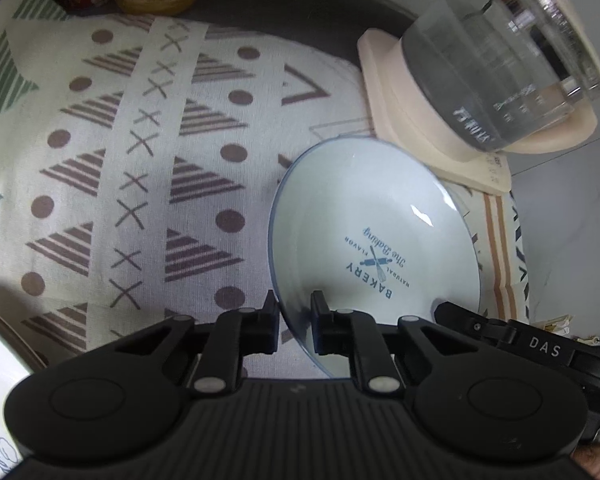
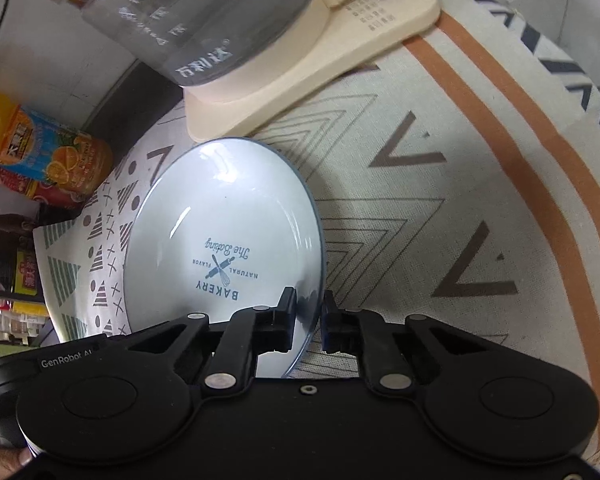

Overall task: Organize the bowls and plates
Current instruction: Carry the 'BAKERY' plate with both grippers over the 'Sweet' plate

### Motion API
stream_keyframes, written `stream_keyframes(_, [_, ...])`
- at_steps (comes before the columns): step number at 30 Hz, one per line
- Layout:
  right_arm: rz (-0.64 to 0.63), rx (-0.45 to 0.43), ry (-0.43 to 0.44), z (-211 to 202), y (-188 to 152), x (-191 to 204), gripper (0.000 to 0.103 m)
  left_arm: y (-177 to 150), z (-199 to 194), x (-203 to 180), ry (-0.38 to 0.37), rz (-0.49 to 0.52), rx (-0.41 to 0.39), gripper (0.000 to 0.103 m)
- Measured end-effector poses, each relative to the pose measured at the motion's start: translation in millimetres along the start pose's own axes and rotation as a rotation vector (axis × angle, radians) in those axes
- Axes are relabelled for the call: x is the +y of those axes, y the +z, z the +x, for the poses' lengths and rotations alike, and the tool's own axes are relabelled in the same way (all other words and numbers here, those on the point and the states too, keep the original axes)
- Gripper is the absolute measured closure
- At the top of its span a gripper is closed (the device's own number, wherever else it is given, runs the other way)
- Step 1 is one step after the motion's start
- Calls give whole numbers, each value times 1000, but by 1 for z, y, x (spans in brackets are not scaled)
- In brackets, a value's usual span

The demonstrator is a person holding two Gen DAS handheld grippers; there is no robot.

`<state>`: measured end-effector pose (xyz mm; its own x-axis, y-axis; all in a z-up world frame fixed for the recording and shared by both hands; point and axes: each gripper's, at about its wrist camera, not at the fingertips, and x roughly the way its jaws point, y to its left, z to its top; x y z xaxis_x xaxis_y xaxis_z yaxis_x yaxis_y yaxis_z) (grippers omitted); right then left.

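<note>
Both claws, left claw (image 1: 294, 322) and right claw (image 2: 309, 320), pinch opposite near rims of the plate (image 1: 374, 236) just before the kettle (image 1: 496, 60), seemingly lifted; uneven pulls could slip it against the kettle.

Dim, soft indoor light, glare streaks on the plate (image 1: 380, 216), heavy fisheye bending at edges

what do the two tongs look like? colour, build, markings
Both tongs are matte black plastic: ribbed base, two round housings, angled linkage arms with silver pivot pins, blocky fingertips. From the left tongs view, the other unit reads "DAS"; from the right tongs view, "GenRobot". No cables or sleeves visible.
</note>
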<state>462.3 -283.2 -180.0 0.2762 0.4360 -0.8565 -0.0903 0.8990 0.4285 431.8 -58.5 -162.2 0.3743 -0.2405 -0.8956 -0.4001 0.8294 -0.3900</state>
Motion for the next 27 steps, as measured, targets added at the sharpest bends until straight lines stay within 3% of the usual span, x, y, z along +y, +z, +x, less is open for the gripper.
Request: stream_keyframes(27, [-81,-188,64,-56,-13,49,93,-12,-81,23,-58,-2,-163,89])
